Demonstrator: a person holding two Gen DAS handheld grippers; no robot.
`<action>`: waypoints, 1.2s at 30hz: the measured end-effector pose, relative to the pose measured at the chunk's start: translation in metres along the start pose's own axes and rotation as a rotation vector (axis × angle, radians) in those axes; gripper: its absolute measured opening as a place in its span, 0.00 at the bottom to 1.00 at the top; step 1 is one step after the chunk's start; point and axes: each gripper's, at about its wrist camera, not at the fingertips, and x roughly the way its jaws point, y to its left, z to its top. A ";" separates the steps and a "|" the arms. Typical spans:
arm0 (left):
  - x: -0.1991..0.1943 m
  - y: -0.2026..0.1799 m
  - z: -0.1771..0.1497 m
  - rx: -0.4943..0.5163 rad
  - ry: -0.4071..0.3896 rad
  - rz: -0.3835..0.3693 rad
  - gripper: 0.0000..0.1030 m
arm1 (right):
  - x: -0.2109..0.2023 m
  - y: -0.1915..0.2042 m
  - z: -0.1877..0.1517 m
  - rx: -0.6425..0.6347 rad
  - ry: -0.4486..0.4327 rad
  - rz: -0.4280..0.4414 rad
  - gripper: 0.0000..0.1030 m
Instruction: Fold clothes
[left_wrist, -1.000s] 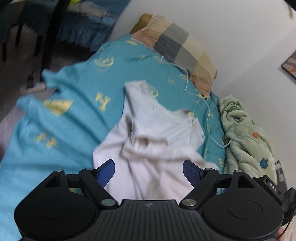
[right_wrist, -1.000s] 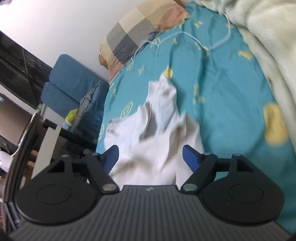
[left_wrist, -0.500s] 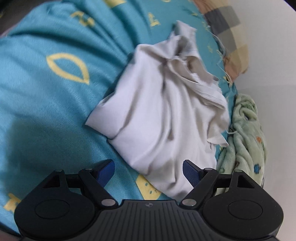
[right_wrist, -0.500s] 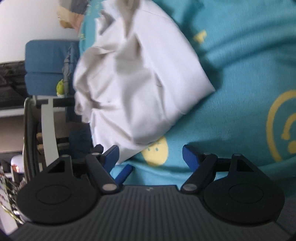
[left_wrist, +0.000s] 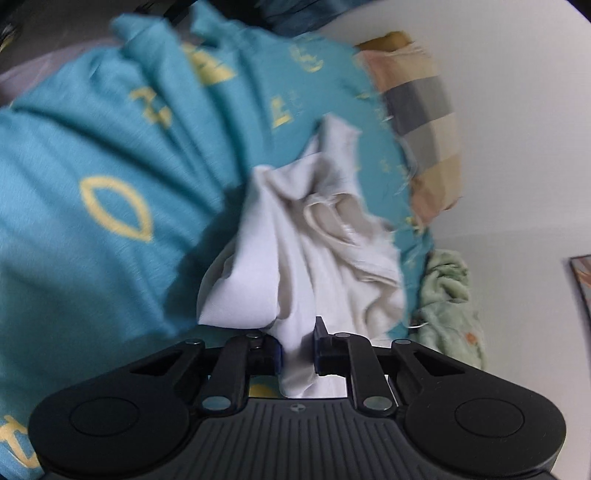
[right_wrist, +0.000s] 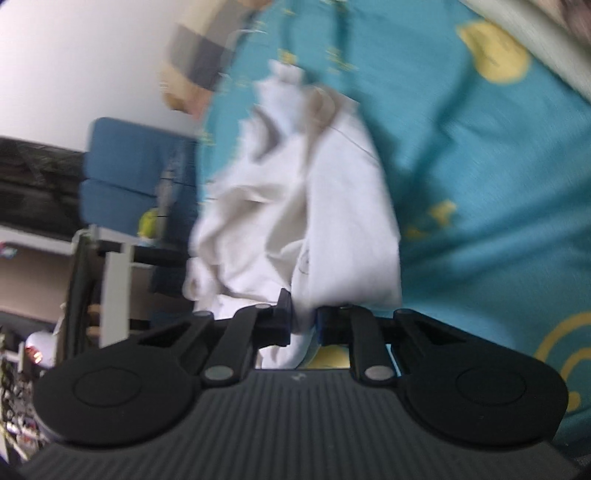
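Note:
A crumpled white shirt (left_wrist: 314, 236) lies on the teal bedsheet (left_wrist: 92, 166) with yellow motifs. My left gripper (left_wrist: 297, 349) is shut on the shirt's near edge, and the cloth bunches between its jaws. In the right wrist view the same white shirt (right_wrist: 332, 192) stretches away over the bedsheet (right_wrist: 480, 166). My right gripper (right_wrist: 303, 325) is shut on another part of its near edge. The shirt's neck opening lies towards the far end in both views.
A checked pillow (left_wrist: 424, 122) lies at the head of the bed by the white wall. A green fleece blanket (left_wrist: 450, 306) is bunched at the bed's right side. A blue chair (right_wrist: 125, 177) and shelving stand beyond the bed's left edge.
Both grippers were open above the shirt. They have dropped to its near edge and closed on the cloth, and the fabric now rises in a ridge toward each gripper.

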 end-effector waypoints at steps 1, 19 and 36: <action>-0.005 -0.004 -0.001 0.005 -0.004 -0.021 0.13 | -0.005 0.003 0.001 -0.009 -0.007 0.014 0.14; -0.141 -0.021 -0.082 0.009 -0.018 -0.076 0.11 | -0.108 0.024 -0.052 -0.010 -0.069 0.067 0.10; -0.149 -0.029 -0.089 -0.041 -0.015 -0.075 0.11 | -0.145 0.005 -0.079 0.106 -0.058 0.090 0.11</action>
